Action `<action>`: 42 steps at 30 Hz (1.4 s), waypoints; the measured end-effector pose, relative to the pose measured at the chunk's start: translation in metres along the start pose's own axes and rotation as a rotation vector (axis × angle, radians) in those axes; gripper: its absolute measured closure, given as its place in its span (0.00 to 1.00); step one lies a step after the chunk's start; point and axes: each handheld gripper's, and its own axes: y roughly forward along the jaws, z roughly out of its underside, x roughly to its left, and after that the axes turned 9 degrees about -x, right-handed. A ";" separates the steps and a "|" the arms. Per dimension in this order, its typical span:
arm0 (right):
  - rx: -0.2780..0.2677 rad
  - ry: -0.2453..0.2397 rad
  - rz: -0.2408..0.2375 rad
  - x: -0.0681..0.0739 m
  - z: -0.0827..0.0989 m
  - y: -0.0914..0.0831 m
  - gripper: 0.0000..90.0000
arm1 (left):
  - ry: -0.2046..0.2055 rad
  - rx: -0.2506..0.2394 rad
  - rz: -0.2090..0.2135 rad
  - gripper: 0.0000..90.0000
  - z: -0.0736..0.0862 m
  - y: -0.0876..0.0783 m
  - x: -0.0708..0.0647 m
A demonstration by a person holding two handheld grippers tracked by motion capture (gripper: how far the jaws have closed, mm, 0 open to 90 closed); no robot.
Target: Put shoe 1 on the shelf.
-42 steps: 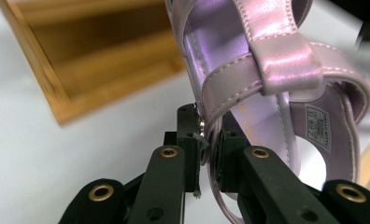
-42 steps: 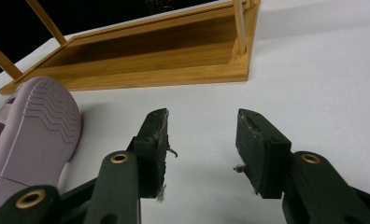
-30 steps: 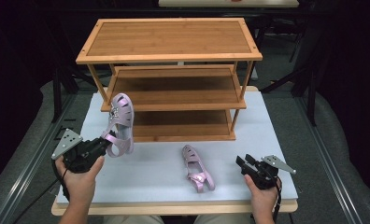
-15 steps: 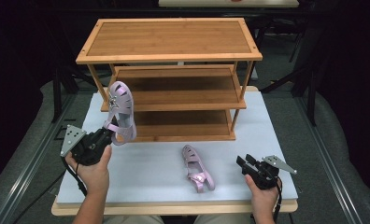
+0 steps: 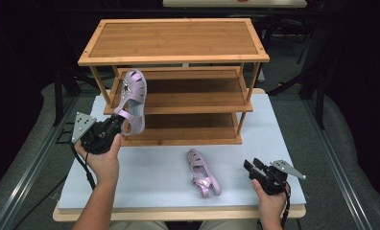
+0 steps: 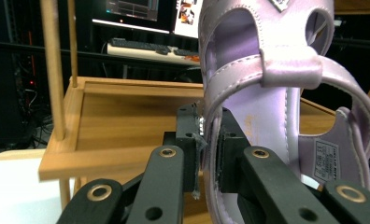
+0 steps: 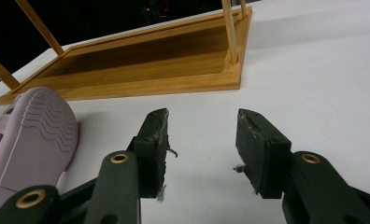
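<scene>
My left gripper [image 5: 117, 125] is shut on the heel strap of a lilac sandal [image 5: 132, 98], held toe-up in the air at the left front of the wooden shoe rack [image 5: 173, 57]. In the left gripper view the jaws pinch the sandal's strap [image 6: 234, 74] at my left gripper [image 6: 207, 149], with the rack's shelf [image 6: 127, 112] behind. A second lilac sandal [image 5: 202, 171] lies on its side on the white table [image 5: 149, 177]. My right gripper [image 5: 250, 165] rests open at the table's right front, right of that sandal; its view shows my right gripper [image 7: 202, 140] with the sandal's sole [image 7: 29, 140] at left.
The three-tier rack stands at the back middle of the table; its bottom shelf [image 7: 145, 60] lies ahead of the right gripper. Bare white table surface [image 7: 314, 70] lies to the right of the rack. Dark floor and metal rails [image 5: 29, 143] border the table.
My left gripper has lifted the sandal up and toward the rack, from low over the table's left side to beside the middle shelf. The right gripper and lying sandal have stayed put.
</scene>
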 end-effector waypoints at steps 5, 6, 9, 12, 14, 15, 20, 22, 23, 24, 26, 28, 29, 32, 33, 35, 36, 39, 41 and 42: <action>0.003 0.001 -0.003 0.001 -0.001 -0.001 0.60 | 0.005 -0.011 -0.002 0.92 -0.007 0.013 -0.003; 0.010 -0.001 -0.001 0.000 -0.001 -0.001 0.60 | 0.009 -0.016 -0.008 0.92 -0.008 0.016 -0.003; 0.007 0.003 -0.004 0.000 -0.001 -0.001 0.60 | 0.018 -0.025 -0.021 0.92 -0.008 0.025 -0.005; 0.002 0.006 -0.004 0.000 -0.001 -0.001 0.60 | 0.025 -0.029 -0.035 0.92 -0.007 0.033 -0.005; 0.000 0.009 -0.006 -0.001 -0.001 -0.001 0.60 | 0.038 -0.028 -0.045 0.92 -0.006 0.038 -0.005; 0.000 0.008 -0.005 -0.001 -0.001 -0.001 0.60 | 0.045 -0.029 -0.053 0.92 -0.006 0.043 -0.005; -0.007 0.016 -0.005 -0.002 -0.002 -0.002 0.60 | 0.038 -0.036 -0.061 0.92 -0.005 0.053 -0.004; 0.003 0.014 -0.004 -0.002 -0.002 -0.003 0.60 | 0.034 -0.041 -0.062 0.92 -0.005 0.058 -0.002; 0.002 0.017 -0.004 -0.002 -0.002 -0.003 0.60 | 0.028 -0.049 -0.062 0.91 -0.005 0.061 -0.002; -0.009 0.021 -0.006 -0.003 -0.002 -0.002 0.60 | 0.022 -0.060 -0.066 0.91 -0.005 0.066 -0.001; -0.010 0.022 -0.007 -0.003 -0.002 -0.002 0.60 | 0.018 -0.068 -0.068 0.91 -0.005 0.069 -0.002; -0.009 0.023 -0.008 -0.003 -0.002 -0.002 0.60 | 0.019 -0.078 -0.074 0.91 -0.006 0.074 -0.002; -0.008 0.023 -0.010 -0.003 -0.002 -0.002 0.60 | 0.013 -0.080 -0.073 0.91 -0.006 0.077 -0.002; -0.023 0.029 -0.007 -0.004 -0.001 -0.001 0.60 | -0.005 -0.079 -0.081 0.91 -0.006 0.086 -0.003; -0.026 0.031 -0.009 -0.005 -0.001 -0.001 0.60 | -0.010 -0.075 -0.083 0.91 -0.006 0.089 -0.003; -0.024 0.031 -0.010 -0.005 -0.001 -0.001 0.60 | -0.025 -0.068 -0.099 0.91 -0.004 0.094 -0.004; -0.021 0.032 -0.009 -0.006 -0.001 -0.001 0.60 | -0.029 -0.064 -0.105 0.91 -0.003 0.096 -0.005; -0.025 0.034 -0.012 -0.006 -0.002 -0.001 0.60 | -0.034 -0.053 -0.112 0.91 0.001 0.103 -0.008; -0.027 0.036 -0.015 -0.006 -0.002 -0.001 0.60 | -0.033 -0.050 -0.117 0.91 0.003 0.106 -0.009; -0.026 0.037 -0.015 -0.006 -0.002 -0.002 0.60 | -0.028 -0.046 -0.117 0.91 0.005 0.108 -0.009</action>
